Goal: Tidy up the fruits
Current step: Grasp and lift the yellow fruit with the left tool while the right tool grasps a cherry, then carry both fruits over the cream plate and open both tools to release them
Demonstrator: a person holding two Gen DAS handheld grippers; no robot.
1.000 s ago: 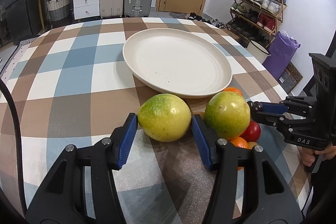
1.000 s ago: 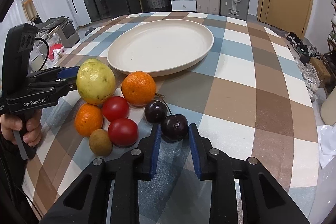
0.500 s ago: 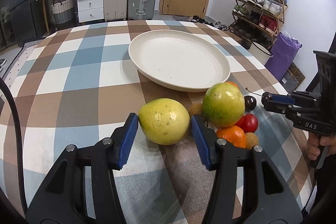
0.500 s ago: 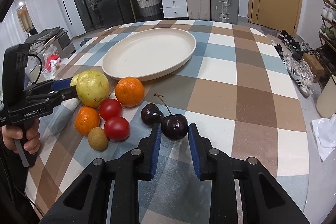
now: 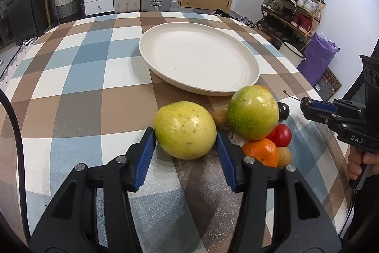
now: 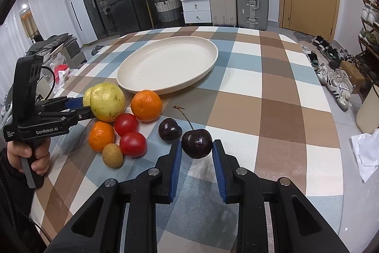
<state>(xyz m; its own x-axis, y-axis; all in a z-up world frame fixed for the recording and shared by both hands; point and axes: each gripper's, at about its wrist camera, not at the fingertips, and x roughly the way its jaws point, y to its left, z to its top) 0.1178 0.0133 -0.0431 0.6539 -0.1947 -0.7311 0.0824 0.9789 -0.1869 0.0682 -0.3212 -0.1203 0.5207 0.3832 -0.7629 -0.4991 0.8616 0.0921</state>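
The cream plate [image 5: 246,63] sits bare on the checked table [image 5: 78,96], with the fruit clustered just beside its near rim. The left gripper [image 5: 186,141] clamps a yellow-green guava [image 5: 184,133] next to a second guava [image 5: 252,113]. The right gripper [image 6: 196,146] pinches a dark cherry [image 6: 196,143] near another cherry [image 6: 169,129], oranges [image 6: 146,105] and tomatoes [image 6: 132,144].

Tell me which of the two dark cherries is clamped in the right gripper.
The stemmed cherry, between the right gripper pads; the other cherry lies free on the cloth beside it.
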